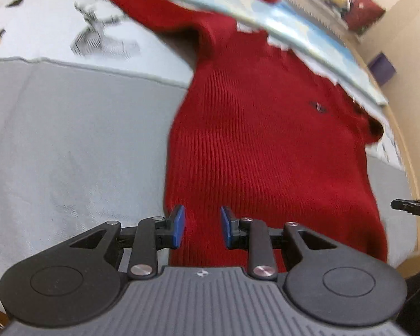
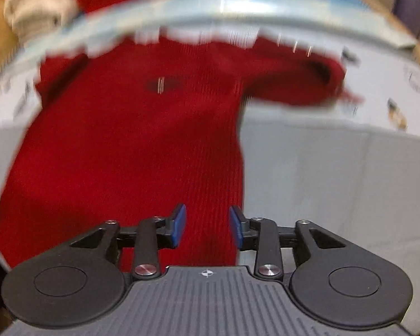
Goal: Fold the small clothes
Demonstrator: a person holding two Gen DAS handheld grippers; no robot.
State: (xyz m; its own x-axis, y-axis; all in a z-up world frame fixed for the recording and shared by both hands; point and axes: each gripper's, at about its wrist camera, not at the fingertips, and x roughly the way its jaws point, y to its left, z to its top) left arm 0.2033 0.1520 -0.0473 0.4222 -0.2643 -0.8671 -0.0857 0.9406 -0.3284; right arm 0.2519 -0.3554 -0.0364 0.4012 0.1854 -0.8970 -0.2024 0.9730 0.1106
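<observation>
While both the left claw point(image 1: 202, 226) and right claw point(image 2: 207, 225) hang released and empty, the red knit sweater point(image 1: 266, 140) looks soft, limp, best pinched at its hem corners.

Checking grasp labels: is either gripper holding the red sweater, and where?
Neither. The left gripper and right gripper hover open above the red sweater's hem.

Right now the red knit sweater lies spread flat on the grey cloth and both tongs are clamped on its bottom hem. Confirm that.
Not quite: the tongs are not clamped. The left wrist view shows the left tongs with a gap between the blue pads, and the right wrist view shows the right tongs likewise open. The red knit sweater does lie spread on the grey cloth.
</observation>
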